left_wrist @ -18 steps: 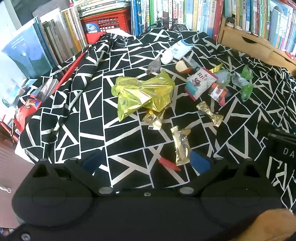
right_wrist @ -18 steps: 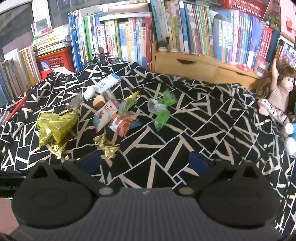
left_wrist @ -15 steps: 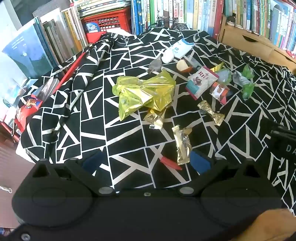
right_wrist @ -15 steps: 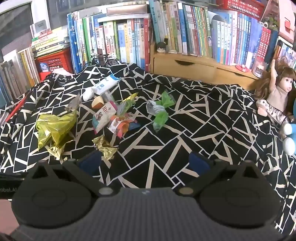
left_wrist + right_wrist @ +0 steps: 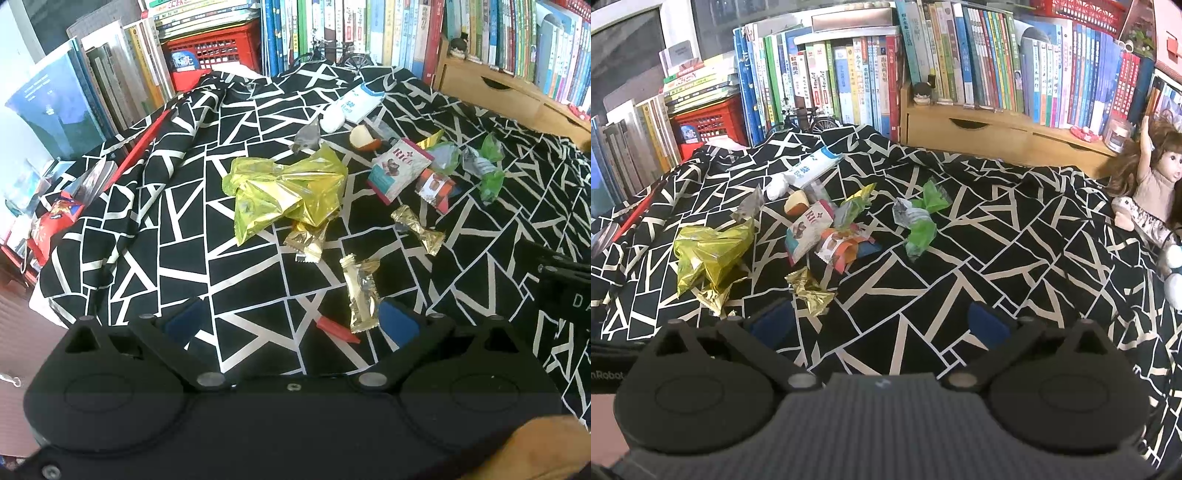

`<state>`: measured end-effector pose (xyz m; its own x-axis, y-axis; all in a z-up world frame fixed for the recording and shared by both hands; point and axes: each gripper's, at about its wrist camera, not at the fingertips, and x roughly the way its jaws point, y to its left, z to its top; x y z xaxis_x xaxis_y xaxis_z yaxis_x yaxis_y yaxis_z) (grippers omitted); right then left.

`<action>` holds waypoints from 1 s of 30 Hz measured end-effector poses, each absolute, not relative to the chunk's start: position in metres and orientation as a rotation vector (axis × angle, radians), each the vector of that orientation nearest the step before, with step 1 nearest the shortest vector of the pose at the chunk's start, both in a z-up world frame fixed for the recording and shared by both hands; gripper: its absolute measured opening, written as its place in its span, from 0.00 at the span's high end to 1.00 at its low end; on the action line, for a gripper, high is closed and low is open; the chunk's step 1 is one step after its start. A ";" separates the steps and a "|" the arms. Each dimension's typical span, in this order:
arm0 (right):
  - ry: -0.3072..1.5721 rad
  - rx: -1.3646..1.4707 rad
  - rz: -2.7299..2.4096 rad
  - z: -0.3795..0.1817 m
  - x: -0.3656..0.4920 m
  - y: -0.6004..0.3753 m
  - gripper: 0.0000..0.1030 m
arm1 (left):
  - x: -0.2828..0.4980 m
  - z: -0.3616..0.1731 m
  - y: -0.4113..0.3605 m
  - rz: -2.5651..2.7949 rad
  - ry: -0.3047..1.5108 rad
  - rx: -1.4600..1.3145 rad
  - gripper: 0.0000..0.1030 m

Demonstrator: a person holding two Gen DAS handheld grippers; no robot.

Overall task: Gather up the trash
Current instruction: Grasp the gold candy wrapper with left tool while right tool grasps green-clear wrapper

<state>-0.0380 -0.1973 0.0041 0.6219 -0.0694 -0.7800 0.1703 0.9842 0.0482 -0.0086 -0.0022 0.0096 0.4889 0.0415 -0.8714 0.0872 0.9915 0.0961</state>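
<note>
Wrappers lie scattered on a black-and-white patterned cloth (image 5: 177, 236). A crumpled yellow-green foil bag (image 5: 284, 192) sits mid-cloth, with small gold wrappers (image 5: 306, 240) below it. A long gold wrapper (image 5: 362, 295) and a red scrap (image 5: 336, 329) lie just inside my left gripper (image 5: 291, 321), which is open and holds nothing. My right gripper (image 5: 879, 321) is also open over bare cloth, with a gold twisted wrapper (image 5: 809, 286) by its left finger. Green wrappers (image 5: 919, 221), a snack packet (image 5: 809, 229) and a white tube (image 5: 805, 171) lie farther back.
Rows of books (image 5: 849, 74) and a red crate (image 5: 709, 120) line the back. A wooden drawer shelf (image 5: 997, 129) stands behind the cloth. A doll (image 5: 1148, 184) lies at the right edge. A black bag (image 5: 565, 295) sits at the right in the left wrist view.
Both views have shifted slightly: the wrappers sit a little lower and closer in frame. Nothing on the cloth was touched; both grippers stay open.
</note>
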 end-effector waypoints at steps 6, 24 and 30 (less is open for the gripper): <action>0.885 0.126 -0.132 0.004 -0.038 -0.198 0.00 | -0.010 0.011 0.001 -0.032 1.045 0.101 0.03; 0.895 0.137 -0.141 -0.001 -0.032 -0.200 0.00 | -0.009 0.002 0.003 -0.046 0.995 0.093 0.07; 0.887 0.127 -0.153 -0.005 -0.021 -0.205 0.00 | 0.000 -0.004 0.006 -0.050 1.005 0.082 0.08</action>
<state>-0.0210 -0.2049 -0.0047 0.6224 -0.0801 -0.7786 0.1849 0.9816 0.0468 -0.0002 0.0057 -0.0043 0.5355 -0.0043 -0.8445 0.0796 0.9958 0.0454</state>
